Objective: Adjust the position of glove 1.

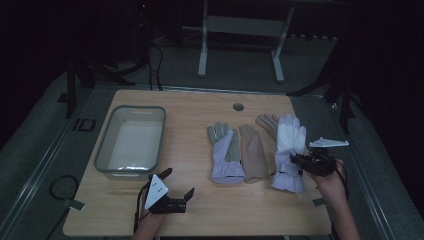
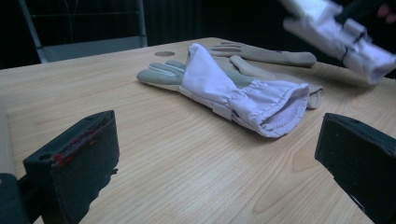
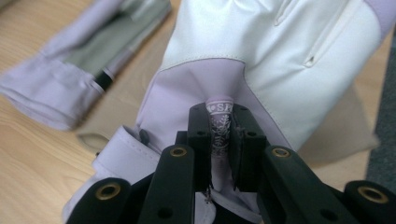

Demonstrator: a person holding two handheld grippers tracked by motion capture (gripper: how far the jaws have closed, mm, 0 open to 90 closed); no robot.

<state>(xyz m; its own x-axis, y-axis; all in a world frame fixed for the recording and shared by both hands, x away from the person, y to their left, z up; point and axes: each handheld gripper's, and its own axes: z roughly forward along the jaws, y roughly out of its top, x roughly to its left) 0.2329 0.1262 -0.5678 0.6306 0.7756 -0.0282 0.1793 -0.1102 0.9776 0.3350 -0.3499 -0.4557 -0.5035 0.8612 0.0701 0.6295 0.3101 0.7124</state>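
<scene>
Two grippers: the right gripper (image 3: pixel 219 140) pinches the white-and-lilac glove (image 1: pixel 289 150) at its cuff near the table's (image 1: pixel 200 210) right edge; soft, light, floppy cloth; left gripper (image 1: pixel 178 196) spread wide, empty.

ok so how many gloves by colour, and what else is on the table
Lavender-and-grey glove: 1
Lavender-and-white glove, pinched at the wrist by the right gripper: 1
Beige gloves: 2
Clear plastic tub: 1
Total: 5 things on the wooden table, 4 of them gloves. The left gripper is open over bare wood.
</scene>
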